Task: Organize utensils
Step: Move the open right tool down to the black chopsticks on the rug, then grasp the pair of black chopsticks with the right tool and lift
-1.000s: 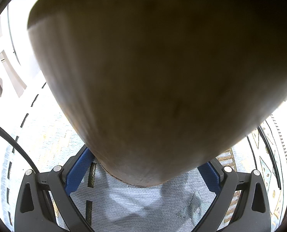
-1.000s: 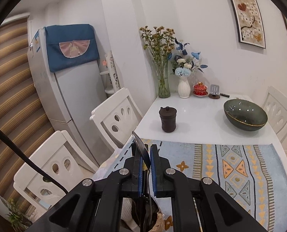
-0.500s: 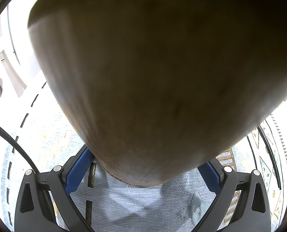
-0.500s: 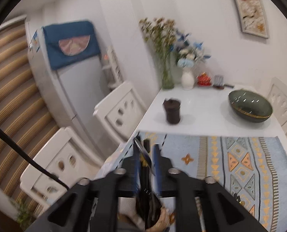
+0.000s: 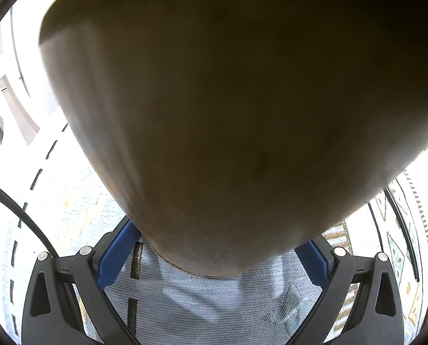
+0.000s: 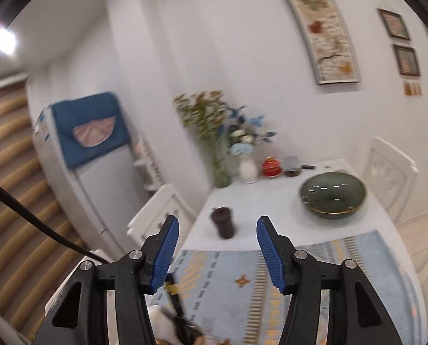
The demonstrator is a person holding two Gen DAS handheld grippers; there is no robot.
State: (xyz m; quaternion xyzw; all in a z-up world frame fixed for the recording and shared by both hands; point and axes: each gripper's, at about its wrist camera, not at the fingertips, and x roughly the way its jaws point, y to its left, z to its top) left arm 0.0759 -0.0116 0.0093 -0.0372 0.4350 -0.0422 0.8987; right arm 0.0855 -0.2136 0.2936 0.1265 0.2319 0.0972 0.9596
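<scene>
A large tan utensil holder [image 5: 228, 115] fills the left wrist view, standing on the blue patterned table mat [image 5: 208, 302]. My left gripper [image 5: 216, 248] is shut on it, a blue pad pressing on each side near its base. In the right wrist view the holder's rim [image 6: 160, 323] shows at the bottom edge, with a dark utensil [image 6: 172, 290] bearing a yellow band sticking out of it. My right gripper [image 6: 218, 224] hangs above the holder. Its jaws have just been opening and nothing is between them.
On the white table beyond the mat [image 6: 242, 281] stand a dark lidded jar [image 6: 222, 225], a green bowl [image 6: 333, 198], flower vases [image 6: 247, 169] and a red lidded cup [image 6: 270, 167]. White chairs [image 6: 159, 212] line both sides. A fridge [image 6: 98, 178] stands at the left.
My right gripper let go of the thin dark utensil, opened, and rose away from the holder. The left gripper and the holder have not moved.
</scene>
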